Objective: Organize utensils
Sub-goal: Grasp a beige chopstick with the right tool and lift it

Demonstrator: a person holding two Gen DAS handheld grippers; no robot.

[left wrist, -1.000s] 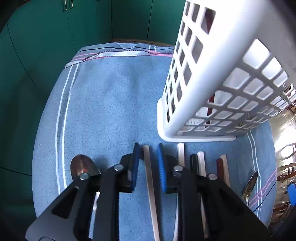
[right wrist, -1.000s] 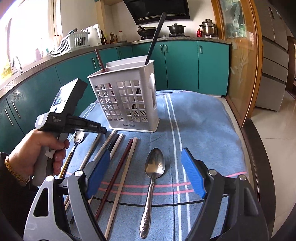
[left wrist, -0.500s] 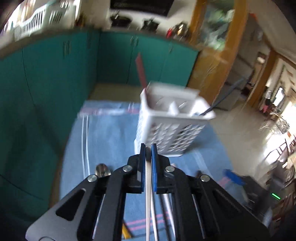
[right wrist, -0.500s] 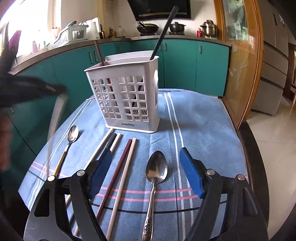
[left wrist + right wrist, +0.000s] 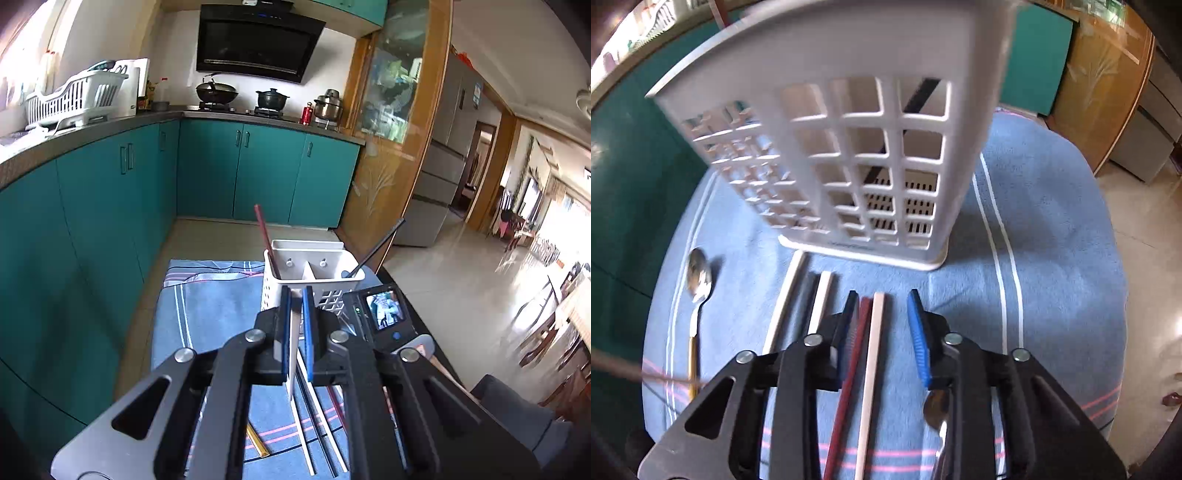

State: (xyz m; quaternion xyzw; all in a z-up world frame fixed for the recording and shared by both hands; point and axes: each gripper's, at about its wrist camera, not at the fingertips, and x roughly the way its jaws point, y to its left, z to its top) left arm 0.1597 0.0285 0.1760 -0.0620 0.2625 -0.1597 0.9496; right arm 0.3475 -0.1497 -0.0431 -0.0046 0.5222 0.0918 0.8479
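Left chopstick lifted, right jaws closing over two more.

In my left wrist view, my left hand-held gripper (image 5: 296,314) is clamped on a white chopstick (image 5: 293,354), held clear of the tabletop at centre frame, just below the white caddy (image 5: 314,284). The caddy already holds a red chopstick (image 5: 264,236) in its left compartment and a black one (image 5: 376,247) in its right. In my right wrist view, my right hand-held gripper (image 5: 882,325) has just been closing; its jaws are still apart, straddling a dark red chopstick (image 5: 855,350) and a white one (image 5: 871,350) lying on the blue cloth (image 5: 1052,258) at lower centre, pads not pressing either. Two more white chopsticks (image 5: 786,295) lie to their left, a spoon (image 5: 698,280) at far left.
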